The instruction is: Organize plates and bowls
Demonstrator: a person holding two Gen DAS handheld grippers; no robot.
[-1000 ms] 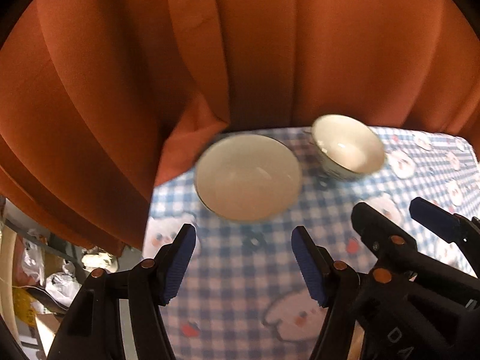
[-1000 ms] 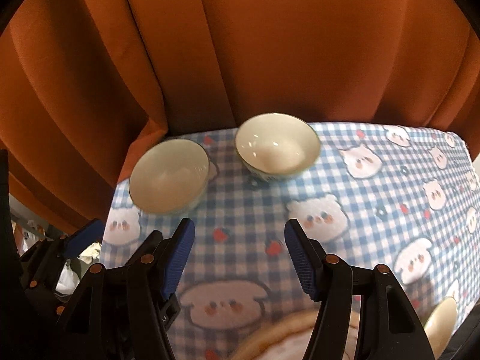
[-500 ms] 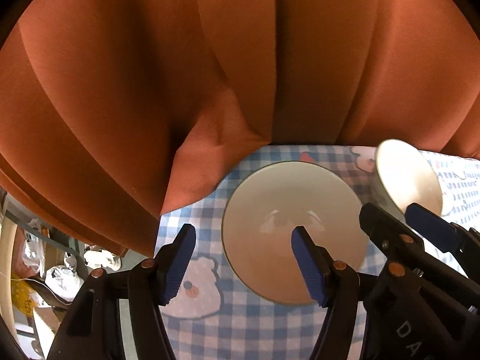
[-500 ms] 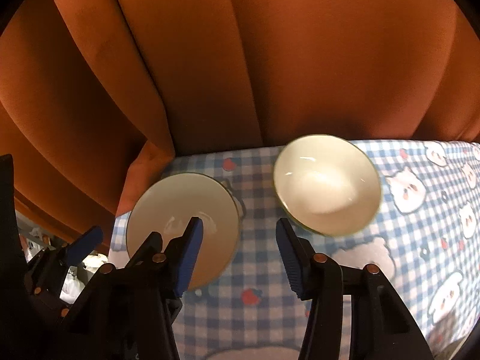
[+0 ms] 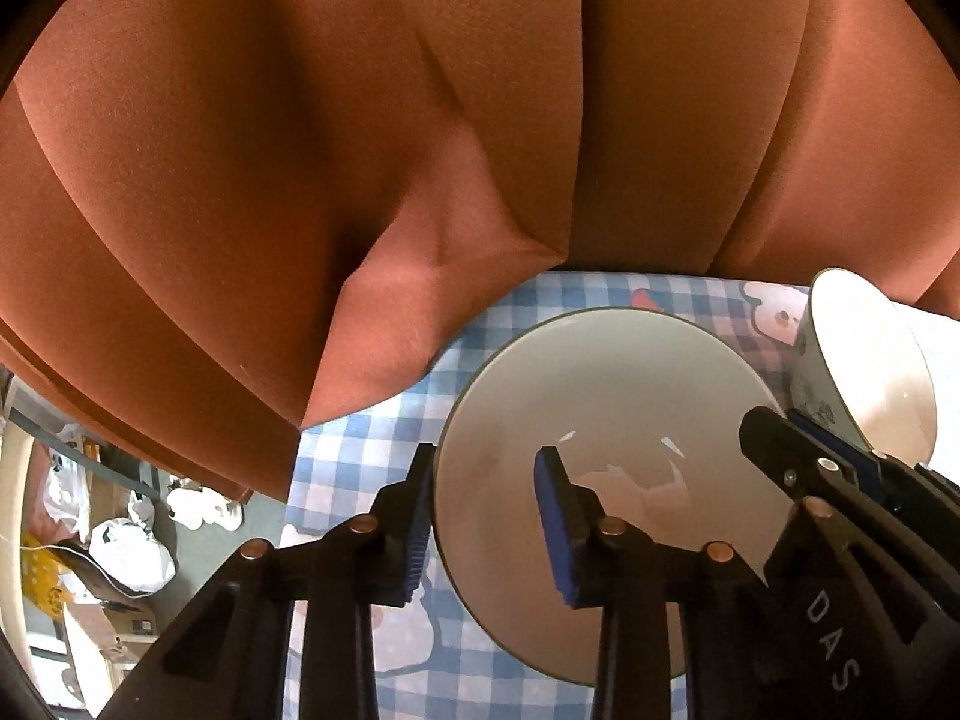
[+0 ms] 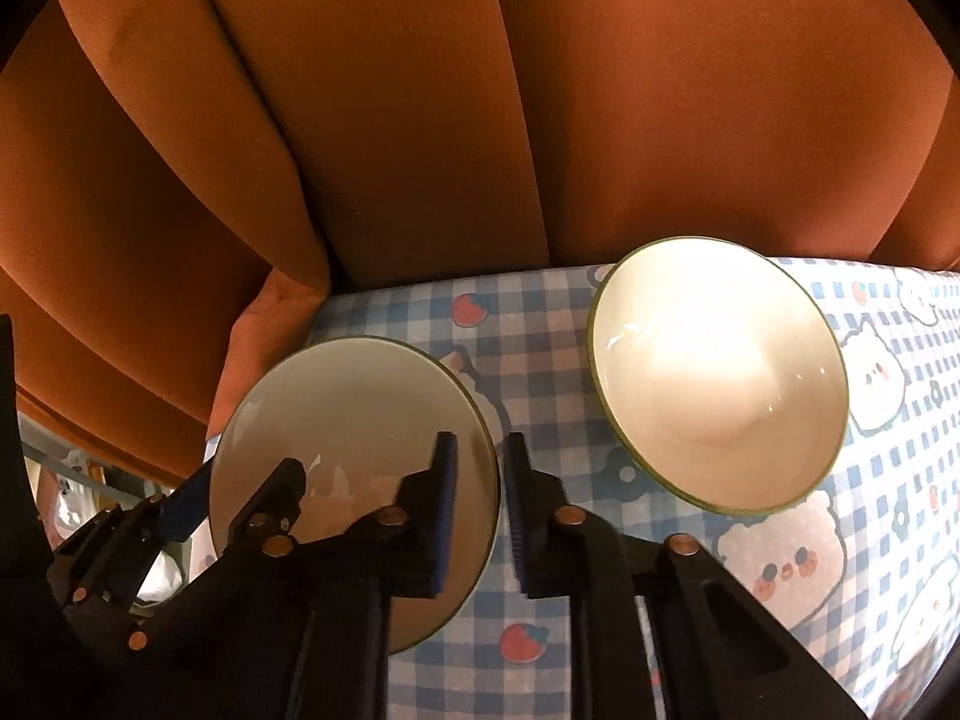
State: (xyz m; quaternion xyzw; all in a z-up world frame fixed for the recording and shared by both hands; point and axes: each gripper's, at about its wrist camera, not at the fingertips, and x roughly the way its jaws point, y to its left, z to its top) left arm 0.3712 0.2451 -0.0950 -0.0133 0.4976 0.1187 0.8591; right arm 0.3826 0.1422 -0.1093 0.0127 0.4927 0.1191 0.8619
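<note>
Right wrist: both hand-held grippers (image 6: 480, 516) astride bowl (image 6: 354, 420) rim

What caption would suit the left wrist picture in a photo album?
Left gripper straddling the rim of a cream bowl on a blue checked tablecloth, orange curtain behind.

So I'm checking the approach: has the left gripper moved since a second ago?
Yes. The left gripper has advanced toward the curtain; its fingers now straddle the left bowl's near-left rim on the checked tablecloth.

There are two bowls: one left bowl (image 6: 360, 420) and one right bowl (image 6: 720, 372). There is one checked cloth (image 6: 540, 324) and one orange curtain (image 6: 480, 120).
</note>
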